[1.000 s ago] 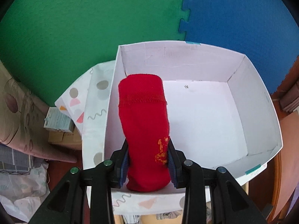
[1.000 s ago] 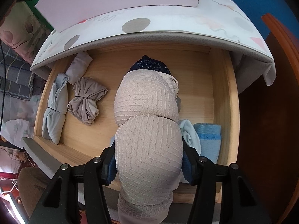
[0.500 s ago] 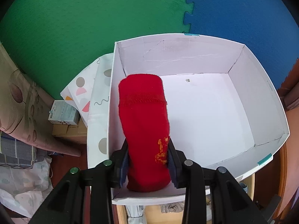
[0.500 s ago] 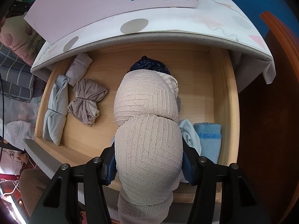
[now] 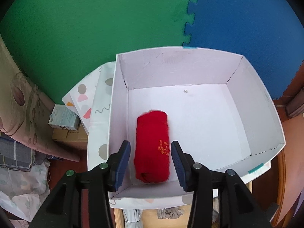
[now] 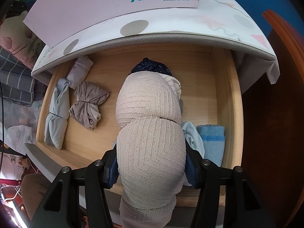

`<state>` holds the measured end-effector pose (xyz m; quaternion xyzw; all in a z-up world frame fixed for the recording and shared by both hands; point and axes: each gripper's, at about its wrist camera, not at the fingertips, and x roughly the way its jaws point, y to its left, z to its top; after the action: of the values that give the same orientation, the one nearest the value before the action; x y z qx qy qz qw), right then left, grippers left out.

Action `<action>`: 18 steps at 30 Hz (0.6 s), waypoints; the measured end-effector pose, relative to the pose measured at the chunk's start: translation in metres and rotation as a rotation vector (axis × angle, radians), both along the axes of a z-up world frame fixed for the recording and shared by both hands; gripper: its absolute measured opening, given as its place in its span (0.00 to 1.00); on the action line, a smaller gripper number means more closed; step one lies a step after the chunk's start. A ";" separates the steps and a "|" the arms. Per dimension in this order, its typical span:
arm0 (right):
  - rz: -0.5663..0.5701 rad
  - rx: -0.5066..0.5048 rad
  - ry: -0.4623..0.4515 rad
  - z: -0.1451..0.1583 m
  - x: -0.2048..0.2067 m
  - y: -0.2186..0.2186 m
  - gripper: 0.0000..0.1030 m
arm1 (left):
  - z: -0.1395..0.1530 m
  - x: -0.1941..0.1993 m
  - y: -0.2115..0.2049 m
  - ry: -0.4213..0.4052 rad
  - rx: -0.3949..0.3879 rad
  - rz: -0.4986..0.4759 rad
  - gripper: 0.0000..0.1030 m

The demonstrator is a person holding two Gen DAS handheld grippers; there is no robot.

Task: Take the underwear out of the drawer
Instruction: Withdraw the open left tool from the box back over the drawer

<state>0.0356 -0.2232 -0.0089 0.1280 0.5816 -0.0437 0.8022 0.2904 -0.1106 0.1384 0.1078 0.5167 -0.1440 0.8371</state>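
In the left wrist view a rolled red underwear (image 5: 152, 146) lies on the floor of the white shoe box (image 5: 266, 125), near its left wall. My left gripper (image 5: 151, 163) hovers over it with its jaws opening; the blue pads (image 5: 123, 163) stand clear of the cloth on both sides. In the right wrist view my right gripper (image 6: 152, 163) is shut on a beige knitted underwear roll (image 6: 150, 152), held above the open wooden drawer (image 6: 228, 98). A dark blue piece (image 6: 150, 66) shows behind the roll.
The drawer holds a grey bundle (image 6: 87, 106), a pale blue bundle (image 6: 57, 114), a lilac piece (image 6: 79, 68) and light blue folded pieces (image 6: 210, 142). A patterned tabletop (image 6: 171, 26) overhangs the drawer, with the box on it. Green and blue foam mats (image 5: 95, 28) lie beyond.
The left gripper's jaws have parted and the red roll has dropped from them onto the box floor. The right gripper and its beige roll have not moved.
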 end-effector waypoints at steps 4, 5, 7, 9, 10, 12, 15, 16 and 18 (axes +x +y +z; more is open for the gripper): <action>0.002 -0.008 0.003 0.000 0.000 0.001 0.52 | 0.011 -0.009 0.003 -0.014 -0.002 -0.010 0.44; 0.002 -0.010 0.004 0.000 0.000 0.001 0.52 | 0.015 -0.014 0.005 -0.017 -0.003 -0.014 0.44; 0.003 -0.012 0.005 0.000 0.001 0.002 0.52 | 0.020 -0.022 0.010 -0.025 -0.008 -0.015 0.44; 0.003 -0.016 0.007 0.000 0.001 0.003 0.52 | 0.026 -0.033 0.017 -0.028 -0.014 -0.016 0.44; 0.003 -0.019 0.008 0.000 0.001 0.004 0.52 | 0.028 -0.038 0.022 -0.029 -0.017 -0.016 0.44; 0.006 -0.026 0.010 -0.001 0.002 0.006 0.52 | 0.032 -0.051 0.031 -0.039 -0.016 -0.006 0.44; 0.012 -0.042 0.015 -0.001 0.004 0.009 0.52 | 0.031 -0.070 0.046 -0.047 -0.022 0.005 0.44; 0.014 -0.047 0.017 -0.002 0.004 0.010 0.52 | 0.030 -0.076 0.050 -0.048 -0.022 0.011 0.44; 0.017 -0.055 0.019 -0.002 0.005 0.011 0.52 | 0.022 -0.090 0.060 -0.058 -0.017 0.024 0.44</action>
<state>0.0401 -0.2119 -0.0109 0.1003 0.5886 -0.0541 0.8003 0.2007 -0.0504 0.1606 0.0986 0.4923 -0.1351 0.8542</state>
